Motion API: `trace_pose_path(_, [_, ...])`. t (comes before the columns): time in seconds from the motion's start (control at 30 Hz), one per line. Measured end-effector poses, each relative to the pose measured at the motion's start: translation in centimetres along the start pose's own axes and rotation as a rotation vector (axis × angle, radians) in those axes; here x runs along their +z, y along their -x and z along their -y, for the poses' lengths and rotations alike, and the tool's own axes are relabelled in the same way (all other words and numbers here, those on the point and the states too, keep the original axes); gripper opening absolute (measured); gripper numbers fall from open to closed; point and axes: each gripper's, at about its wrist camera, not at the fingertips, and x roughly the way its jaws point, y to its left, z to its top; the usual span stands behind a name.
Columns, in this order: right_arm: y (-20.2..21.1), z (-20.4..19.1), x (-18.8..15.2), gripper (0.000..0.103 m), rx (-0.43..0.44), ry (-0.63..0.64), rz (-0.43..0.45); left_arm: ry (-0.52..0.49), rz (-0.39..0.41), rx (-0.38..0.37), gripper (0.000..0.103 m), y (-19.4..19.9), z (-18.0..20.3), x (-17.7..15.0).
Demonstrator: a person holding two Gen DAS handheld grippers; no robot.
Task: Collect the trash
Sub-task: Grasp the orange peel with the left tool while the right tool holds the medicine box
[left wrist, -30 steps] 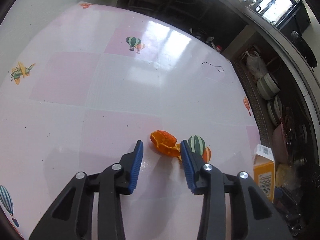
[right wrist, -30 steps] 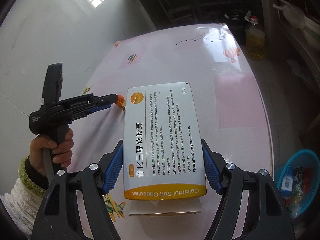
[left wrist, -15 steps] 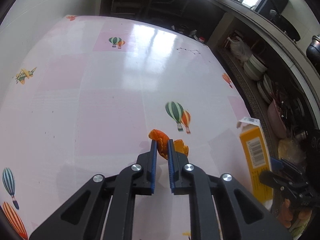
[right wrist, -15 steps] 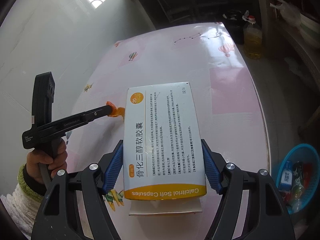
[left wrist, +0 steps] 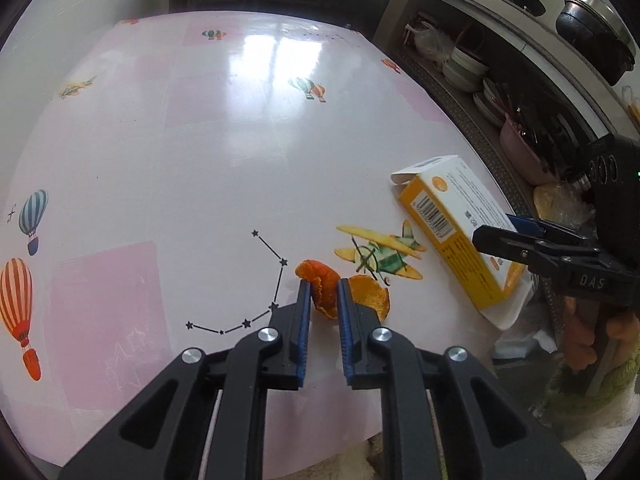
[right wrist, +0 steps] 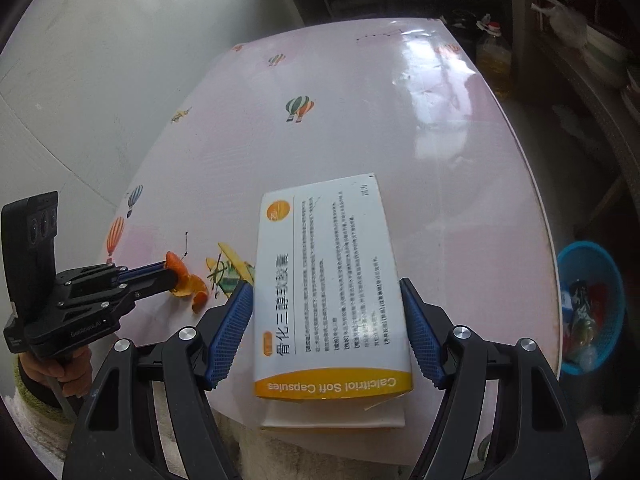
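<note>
My left gripper (left wrist: pixel 323 292) has just closed on the orange peel (left wrist: pixel 320 286): a second ago its jaws stood apart around the peel on the table, and now the blue pads pinch one curl of it, with a second lobe hanging out at about 3 o'clock of the tips. In the last half second the jaws have eased a little wider, so I judge the grip light; the peel could slip. It now sits low over the near part of the table (left wrist: pixel 224 152), above the printed constellation, having travelled from mid-table. My right gripper (right wrist: pixel 326 332) is clamped on the white and yellow capsule box (right wrist: pixel 332 280), as it was before, jaws wide across its sides. The blue bin (right wrist: pixel 592 304) stands on the floor at 3 o'clock of the box, past the table edge. Both pieces of trash are in hand, so carrying them to that bin looks like my next job
</note>
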Motion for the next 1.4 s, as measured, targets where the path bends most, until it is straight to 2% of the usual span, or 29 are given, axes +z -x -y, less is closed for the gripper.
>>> trace_pose_path(0.1, [0.2,-0.1,0.0,0.072,-0.009,-0.003,-0.001,-0.007,0.01,0.031,0.022,0.0,0.4,-0.1])
trace_pose_path(0.17, [0.4,-0.3,0.0,0.073,-0.027,0.01,0.0,-0.012,0.019,0.044,0.034,0.2,0.7,-0.1])
trace_pose_path(0.2, [0.5,-0.4,-0.1,0.074,-0.033,0.017,0.001,-0.014,0.027,0.039,0.035,0.3,0.9,-0.3])
trace_pose_path(0.27, [0.6,-0.8,-0.4,0.077,-0.043,0.033,0.006,-0.021,0.033,0.041,0.036,0.3,1.4,-0.3])
trace_pose_path(0.37, [0.5,-1.2,-0.7,0.077,-0.06,0.043,0.006,-0.036,0.037,0.119,0.036,-0.5,1.9,-0.3])
trace_pose_path(0.63, [0.4,-1.2,-1.2,0.077,-0.055,0.041,0.004,0.039,0.061,0.063,0.036,-0.2,1.2,-0.1])
trace_pose_path(0.77, [0.4,-1.1,-1.1,0.077,-0.053,0.035,0.012,0.064,0.064,0.062,0.024,-0.4,0.6,-0.1])
trace_pose_path(0.97, [0.2,-1.1,-1.4,0.077,-0.073,0.049,0.009,0.035,0.077,0.095,0.017,-0.3,1.3,-0.4])
trace_pose_path(1.17, [-0.3,-1.6,-1.9,0.077,-0.117,0.078,-0.003,-0.005,0.091,0.138,0.011,-0.3,1.9,-0.5])
trace_pose_path(1.4, [-0.8,-1.7,-2.3,0.075,-0.152,0.095,-0.009,-0.045,0.107,0.158,0.01,0.2,3.0,-0.2])
